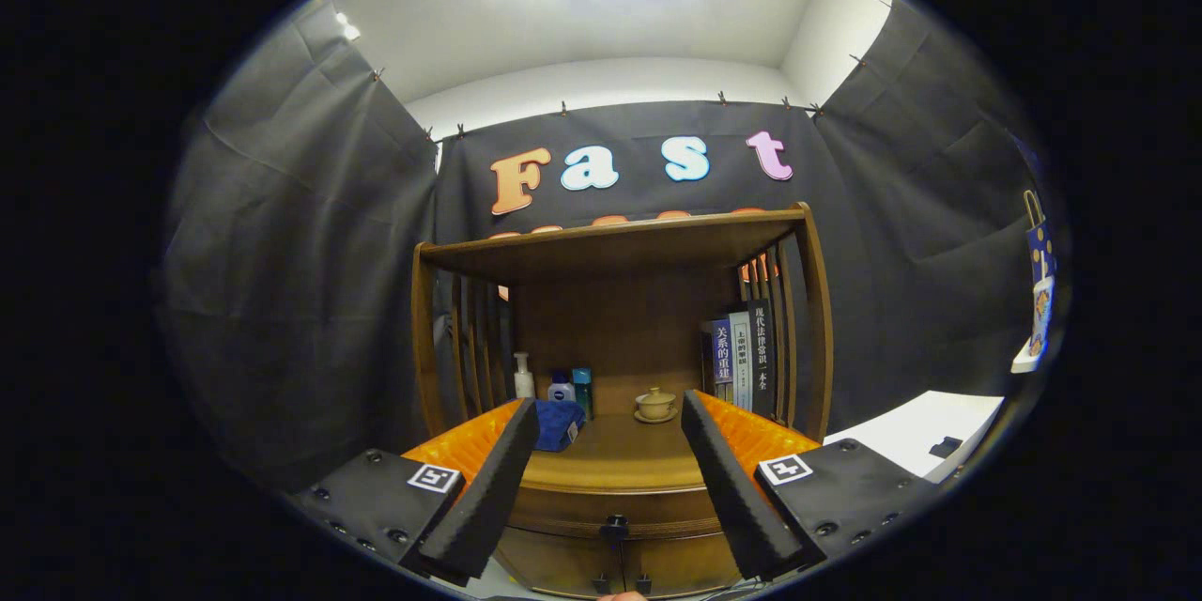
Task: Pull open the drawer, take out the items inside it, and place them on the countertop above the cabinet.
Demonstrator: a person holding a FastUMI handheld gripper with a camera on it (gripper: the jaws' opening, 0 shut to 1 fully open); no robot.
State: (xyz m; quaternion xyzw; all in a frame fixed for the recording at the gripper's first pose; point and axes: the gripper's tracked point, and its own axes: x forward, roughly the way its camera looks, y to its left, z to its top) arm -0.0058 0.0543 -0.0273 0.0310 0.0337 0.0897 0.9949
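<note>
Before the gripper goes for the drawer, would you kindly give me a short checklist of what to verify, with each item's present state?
1. Gripper jaws open, nothing between them: ok.
2. Drawer knob in sight, ahead and centred between the jaws: ok.
3. Drawer pulled open: not ok, it looks closed.
4. Bare spot on the countertop between the blue cloth and the lidded cup: ok.
5. Items inside the drawer: cannot tell.

Books [742, 352], lidded cup [654, 403], bottles [554, 383] and blue cloth [559, 424] on shelf.
</note>
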